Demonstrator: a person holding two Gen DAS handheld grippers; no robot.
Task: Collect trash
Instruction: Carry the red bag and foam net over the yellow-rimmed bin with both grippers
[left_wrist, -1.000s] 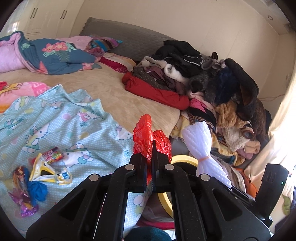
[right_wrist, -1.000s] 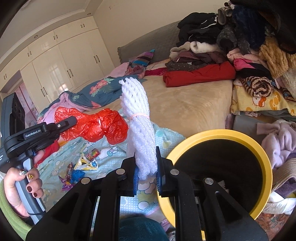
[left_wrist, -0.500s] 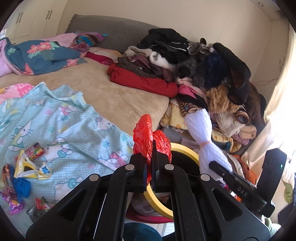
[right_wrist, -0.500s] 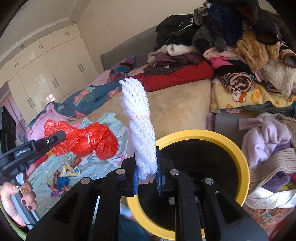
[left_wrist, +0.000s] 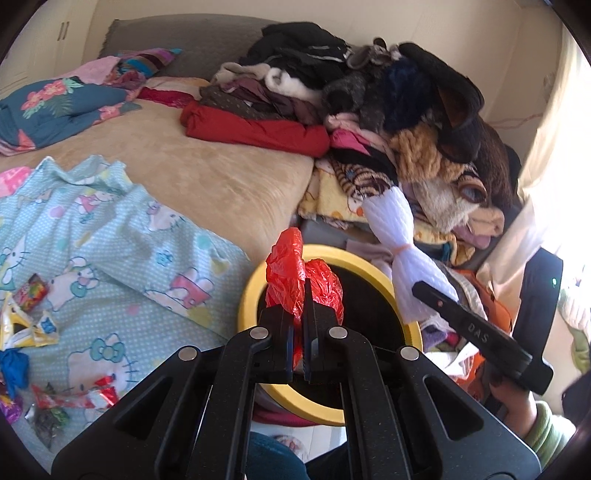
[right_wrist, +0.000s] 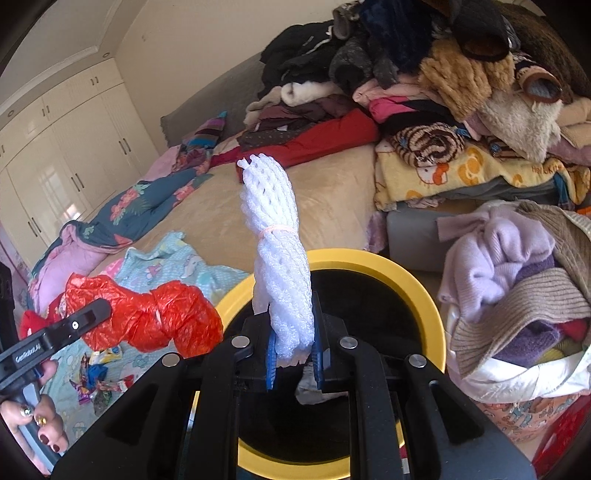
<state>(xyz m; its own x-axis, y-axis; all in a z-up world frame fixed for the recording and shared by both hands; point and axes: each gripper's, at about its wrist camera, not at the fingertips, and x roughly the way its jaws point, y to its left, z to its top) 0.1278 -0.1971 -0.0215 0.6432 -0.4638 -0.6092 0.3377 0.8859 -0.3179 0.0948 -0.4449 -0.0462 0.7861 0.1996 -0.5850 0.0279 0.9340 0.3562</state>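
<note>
Trash is being held in both tools over the yellow-rimmed bin (left_wrist: 246, 295) standing just off the bed's (left_wrist: 207, 173) near corner. The left tool (left_wrist: 303, 295) is clamping a crumpled red plastic bag (left_wrist: 295, 269) between its pressed-together fingers, above the bin's rim nearest the bed. The right tool (right_wrist: 294, 314) is gripping a bundle of white foam netting (right_wrist: 277, 236), tied with a pink band and standing upright over the bin's dark opening. More wrappers (left_wrist: 29, 321) are lying on the blue cartoon-print blanket (left_wrist: 110, 236) along the bed's near edge. A clothes pile (left_wrist: 369, 103) is crowding the bed's far corner.
</note>
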